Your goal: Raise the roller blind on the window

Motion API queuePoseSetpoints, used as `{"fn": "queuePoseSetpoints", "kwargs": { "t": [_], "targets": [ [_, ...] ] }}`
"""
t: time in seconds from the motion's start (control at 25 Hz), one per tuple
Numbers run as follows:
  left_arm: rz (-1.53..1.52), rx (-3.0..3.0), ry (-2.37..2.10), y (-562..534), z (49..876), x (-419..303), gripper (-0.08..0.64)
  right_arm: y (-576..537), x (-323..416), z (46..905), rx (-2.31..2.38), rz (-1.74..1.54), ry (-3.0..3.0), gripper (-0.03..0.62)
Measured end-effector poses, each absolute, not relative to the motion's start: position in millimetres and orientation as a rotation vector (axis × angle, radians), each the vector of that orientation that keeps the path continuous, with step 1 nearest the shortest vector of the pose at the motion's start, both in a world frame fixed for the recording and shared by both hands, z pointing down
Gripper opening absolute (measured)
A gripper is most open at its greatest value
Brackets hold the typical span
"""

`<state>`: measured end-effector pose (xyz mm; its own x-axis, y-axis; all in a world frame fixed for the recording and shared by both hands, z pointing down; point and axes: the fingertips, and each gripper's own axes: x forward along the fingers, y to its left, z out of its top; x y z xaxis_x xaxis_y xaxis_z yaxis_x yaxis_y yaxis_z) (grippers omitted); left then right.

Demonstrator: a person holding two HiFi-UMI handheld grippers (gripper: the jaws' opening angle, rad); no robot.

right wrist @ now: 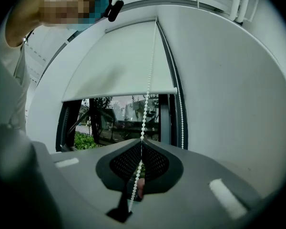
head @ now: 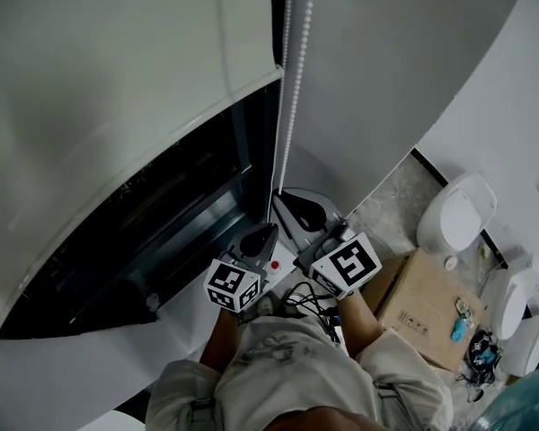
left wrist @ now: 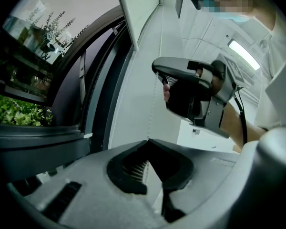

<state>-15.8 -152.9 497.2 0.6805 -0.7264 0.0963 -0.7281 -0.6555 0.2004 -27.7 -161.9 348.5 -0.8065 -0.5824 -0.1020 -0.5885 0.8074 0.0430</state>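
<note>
Holding left grey gripper (left wrist: 147,143) and right grey gripper (right wrist: 142,144) side by side near torso; right jaws pinching white bead chain (right wrist: 148,80), left jaws closed.

A cardboard box (head: 422,305) sits on the speckled floor (head: 391,200).

This is a bare, office-like workroom. Plain white walls (head: 386,61), a ceiling light panel (left wrist: 243,54) and a window (head: 144,218) with a roller blind (head: 117,61) show it. A cardboard box (head: 418,308) sits on the speckled floor (head: 391,196).
</note>
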Motion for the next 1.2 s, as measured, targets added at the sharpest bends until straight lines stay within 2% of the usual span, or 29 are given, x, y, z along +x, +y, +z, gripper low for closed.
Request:
{"fn": "queuePoseSetpoints", "kwargs": {
  "t": [1.2],
  "targets": [
    [0.118, 2.58, -1.145, -145, 564, -18, 0.012, -157, -29, 418, -0.98, 0.026, 3.013, 0.011]
  ]
}}
